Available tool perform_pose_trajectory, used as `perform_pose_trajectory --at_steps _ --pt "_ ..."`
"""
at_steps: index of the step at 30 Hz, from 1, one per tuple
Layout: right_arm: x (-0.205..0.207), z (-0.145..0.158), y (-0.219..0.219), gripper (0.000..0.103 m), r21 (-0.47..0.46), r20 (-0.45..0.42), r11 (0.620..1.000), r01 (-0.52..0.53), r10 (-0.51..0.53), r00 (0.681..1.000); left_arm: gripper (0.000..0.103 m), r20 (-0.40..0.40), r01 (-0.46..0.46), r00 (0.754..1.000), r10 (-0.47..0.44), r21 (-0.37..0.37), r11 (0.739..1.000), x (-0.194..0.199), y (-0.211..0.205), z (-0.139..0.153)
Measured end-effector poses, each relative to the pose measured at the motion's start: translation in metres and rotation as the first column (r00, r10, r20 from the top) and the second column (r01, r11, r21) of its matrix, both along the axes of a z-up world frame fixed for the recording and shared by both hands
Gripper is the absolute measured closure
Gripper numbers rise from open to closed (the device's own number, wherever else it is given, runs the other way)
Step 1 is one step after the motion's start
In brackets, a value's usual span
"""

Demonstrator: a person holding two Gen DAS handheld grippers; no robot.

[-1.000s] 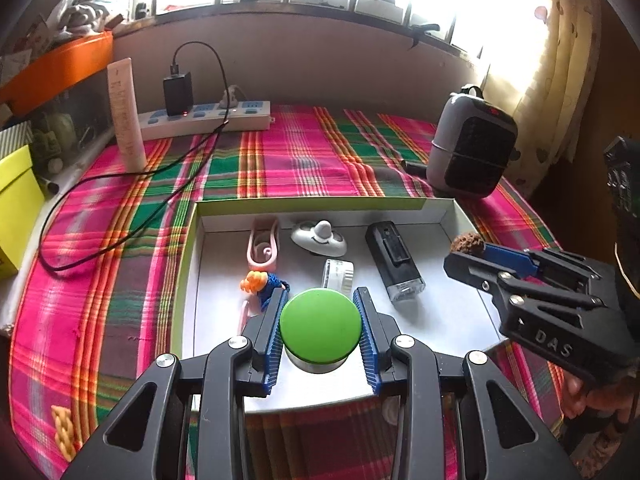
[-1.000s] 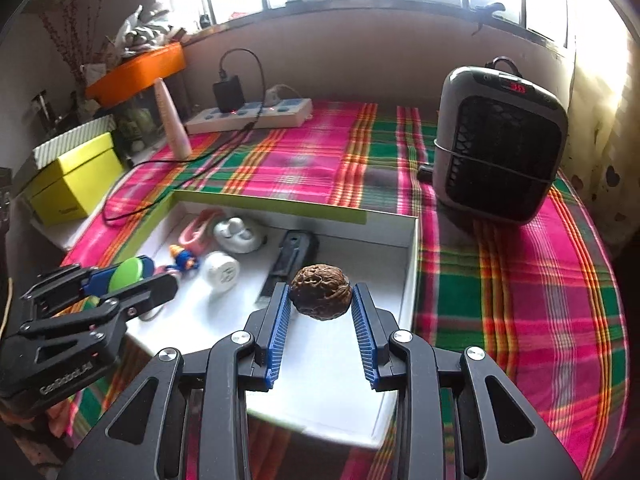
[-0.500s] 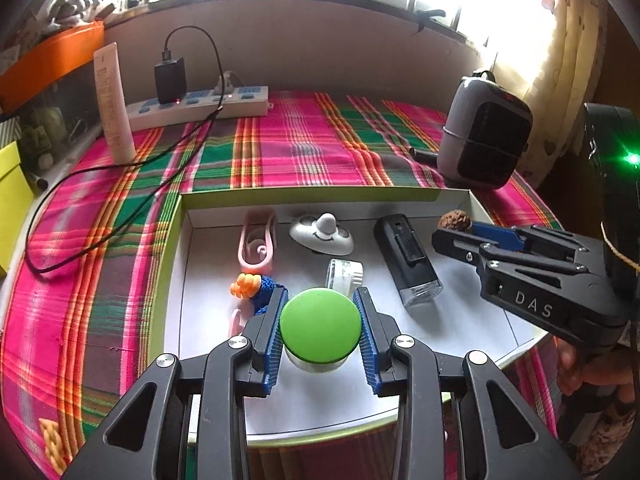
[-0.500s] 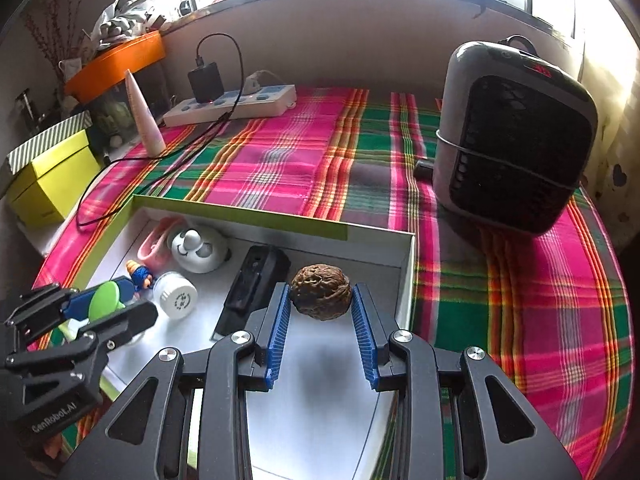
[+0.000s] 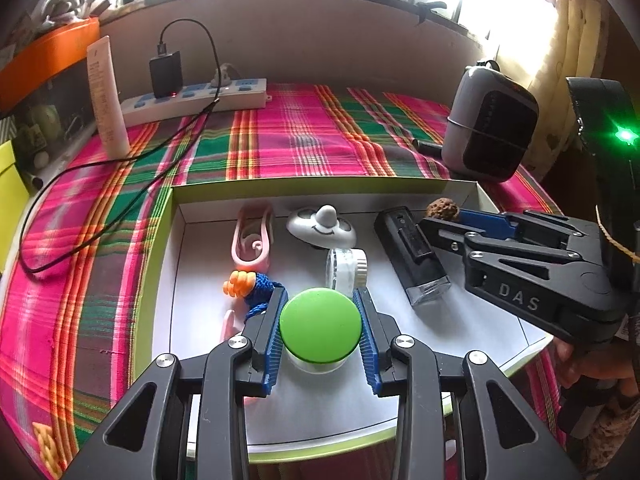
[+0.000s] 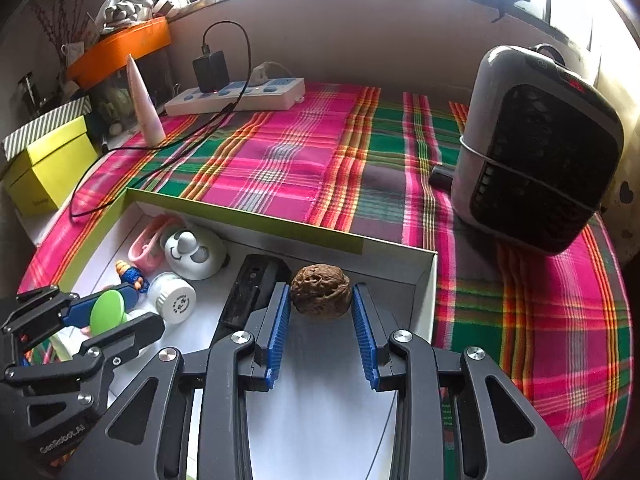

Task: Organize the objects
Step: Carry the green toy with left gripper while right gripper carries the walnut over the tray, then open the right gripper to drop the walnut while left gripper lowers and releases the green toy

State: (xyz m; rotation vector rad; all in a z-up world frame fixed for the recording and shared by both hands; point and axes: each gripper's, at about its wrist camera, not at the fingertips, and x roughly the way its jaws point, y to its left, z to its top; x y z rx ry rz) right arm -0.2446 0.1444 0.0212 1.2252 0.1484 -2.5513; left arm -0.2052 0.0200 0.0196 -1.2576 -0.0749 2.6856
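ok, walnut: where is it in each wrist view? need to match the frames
Left wrist view: walnut at right of centre, in the right gripper, by the box's far right corner.
Right wrist view: walnut at centre, between the blue pads.
Shared landmark: black device lying just left of the walnut.

Pink-green plaid cloth (image 6: 280, 152), white tray (image 5: 400, 194) rimmed lime, green-lidded jar (image 5: 320, 325), brown walnut (image 6: 320, 292).

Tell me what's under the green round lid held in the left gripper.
Under the green round lid in the left gripper, a whitish translucent jar body shows, above the white floor of the green-edged box. The lid hides the jar's contents and base.
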Motion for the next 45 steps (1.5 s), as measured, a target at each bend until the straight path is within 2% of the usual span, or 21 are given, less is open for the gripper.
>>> perform_pose_trajectory --at_steps 16,23,34,38,45 --pt "0.001 0.001 -0.004 0.070 0.030 0.004 1.000 -0.005 0.005 1.000 0.071 0.002 0.002 1.000 -0.002 -0.006 1.000 -0.001 0.001 -0.001" --pt "0.003 0.001 -0.003 0.070 0.016 0.011 1.000 0.005 -0.005 1.000 0.070 0.003 0.002 1.000 -0.002 0.001 1.000 0.000 0.001 -0.001" --pt "0.006 0.004 -0.003 0.070 0.006 -0.002 1.000 0.013 -0.013 1.000 0.061 -0.013 -0.008 1.000 0.008 0.005 1.000 0.003 -0.002 0.004" --pt "0.008 0.006 -0.002 0.061 -0.003 -0.004 1.000 0.023 -0.023 1.000 0.060 -0.023 -0.006 1.000 0.006 0.005 1.000 0.007 -0.002 0.008" --pt "0.017 0.012 -0.002 0.061 -0.015 -0.019 1.000 0.022 -0.022 1.000 0.059 -0.035 -0.014 0.999 0.014 -0.002 1.000 0.013 -0.004 0.013"
